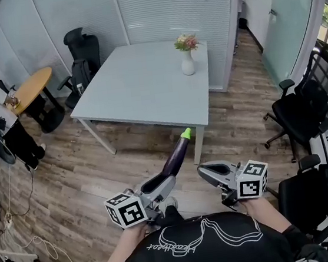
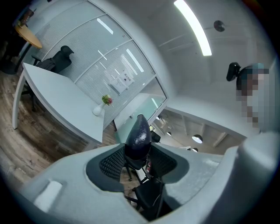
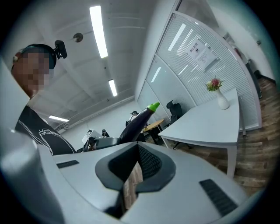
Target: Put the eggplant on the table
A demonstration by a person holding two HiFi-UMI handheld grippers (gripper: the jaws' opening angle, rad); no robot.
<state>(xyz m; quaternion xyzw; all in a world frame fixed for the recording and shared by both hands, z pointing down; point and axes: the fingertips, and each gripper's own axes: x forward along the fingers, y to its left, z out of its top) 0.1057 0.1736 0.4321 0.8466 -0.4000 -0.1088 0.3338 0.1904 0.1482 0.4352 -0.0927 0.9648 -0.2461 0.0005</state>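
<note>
Currently left tool [image 1: 162,186] grips the eggplant [image 1: 176,155], short of the table [image 1: 141,88]

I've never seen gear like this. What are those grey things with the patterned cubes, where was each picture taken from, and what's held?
No robot: a person holds a grey two-jaw gripper in each hand; the cubes are part of them. One picture comes from a camera on the person's head, looking down; the other two from cameras riding on the grippers. The left gripper clamps a dark purple eggplant with a green stem. The right gripper holds nothing. Ahead stands a pale grey table, bearing a white vase of flowers.
</note>
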